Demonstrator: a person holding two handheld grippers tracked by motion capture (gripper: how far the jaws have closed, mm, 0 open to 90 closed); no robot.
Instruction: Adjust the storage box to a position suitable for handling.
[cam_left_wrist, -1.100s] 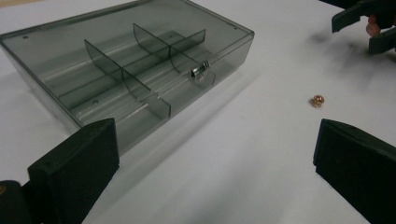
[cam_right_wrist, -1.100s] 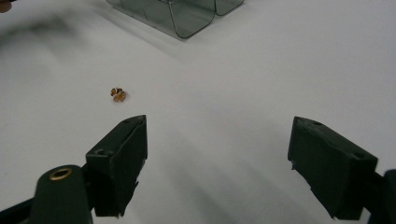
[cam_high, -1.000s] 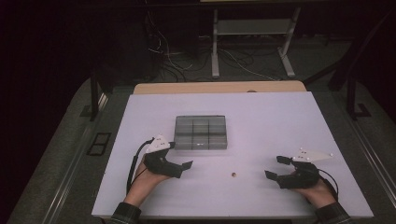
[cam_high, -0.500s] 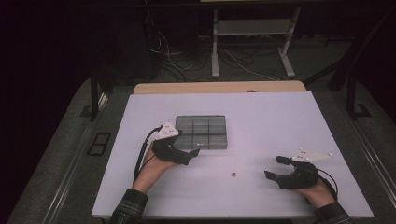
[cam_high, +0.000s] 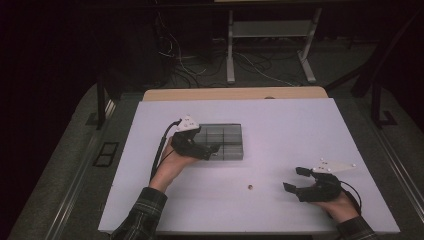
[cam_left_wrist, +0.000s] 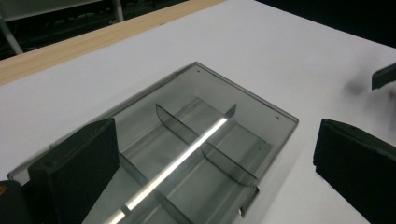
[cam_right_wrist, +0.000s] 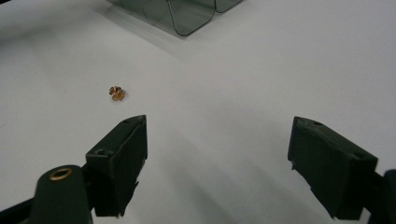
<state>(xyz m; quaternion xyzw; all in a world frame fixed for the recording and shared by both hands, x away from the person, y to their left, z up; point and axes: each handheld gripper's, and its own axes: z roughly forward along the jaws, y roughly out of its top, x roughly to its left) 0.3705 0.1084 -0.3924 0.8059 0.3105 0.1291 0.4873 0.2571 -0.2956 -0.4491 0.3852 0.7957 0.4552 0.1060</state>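
1. I hold the left gripper over the near-left corner of the smoky compartment box, jaws wide, gripping nothing.
2. My right gripper sits well right of the box, jaws wide and empty.
3. A tiny brass-coloured piece lies on the white table, in front of the box.
4. The box looks stiff, light, slick and liable to slide; I judge its rim wall the best hold.
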